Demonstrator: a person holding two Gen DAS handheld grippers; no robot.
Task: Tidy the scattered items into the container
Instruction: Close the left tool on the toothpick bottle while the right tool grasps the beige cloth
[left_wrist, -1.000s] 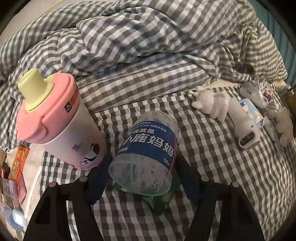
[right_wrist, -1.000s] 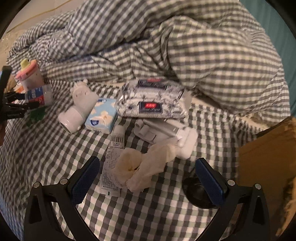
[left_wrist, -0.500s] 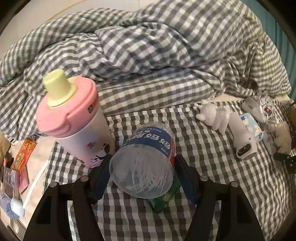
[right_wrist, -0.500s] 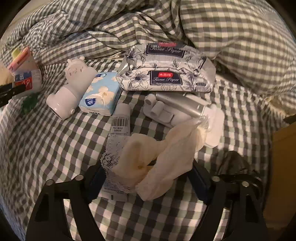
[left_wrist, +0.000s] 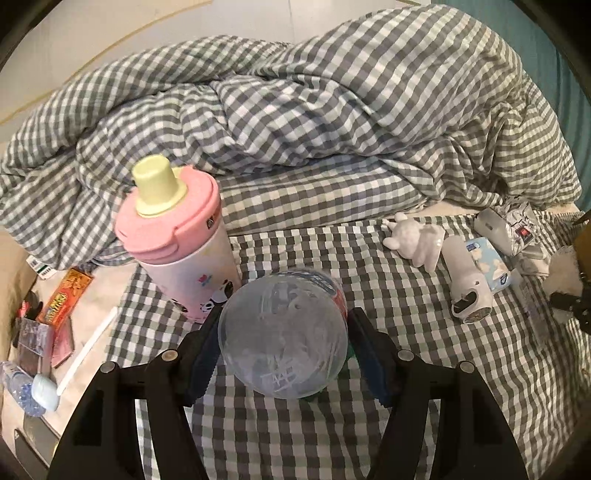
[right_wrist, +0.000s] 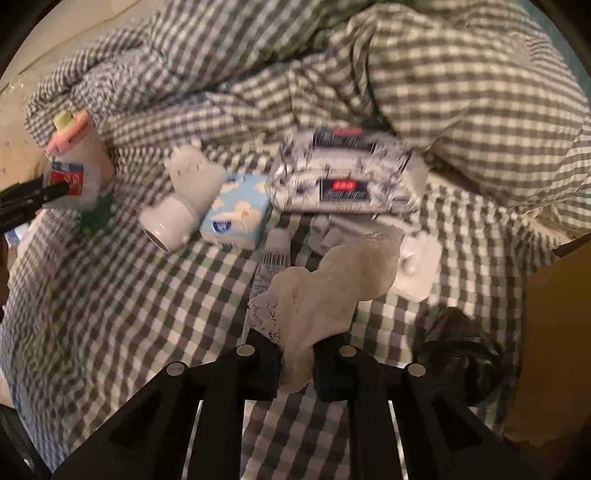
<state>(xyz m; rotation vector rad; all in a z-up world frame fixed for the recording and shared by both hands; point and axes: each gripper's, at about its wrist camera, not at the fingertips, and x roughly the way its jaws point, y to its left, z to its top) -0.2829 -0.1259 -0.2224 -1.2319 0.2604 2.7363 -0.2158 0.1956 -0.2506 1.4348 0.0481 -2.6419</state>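
Left wrist view: left gripper (left_wrist: 282, 341) clamped clear round plastic jar of floss picks (left_wrist: 283, 334), lifted off checked bedsheet (left_wrist: 406, 295), beside pink-lidded white cup (left_wrist: 181, 240)

Right wrist view: right gripper (right_wrist: 295, 369) jaws just closed, pinching cream lace-edged cloth (right_wrist: 332, 284); brown cardboard box (right_wrist: 554, 325) at right edge

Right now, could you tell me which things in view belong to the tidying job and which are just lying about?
In the job:
- clear jar, held in the left gripper
- cream cloth, pinched in the right gripper
- pink cup
- tissue pack
- wipes pack

Just lying about:
- checked duvet
- checked sheet
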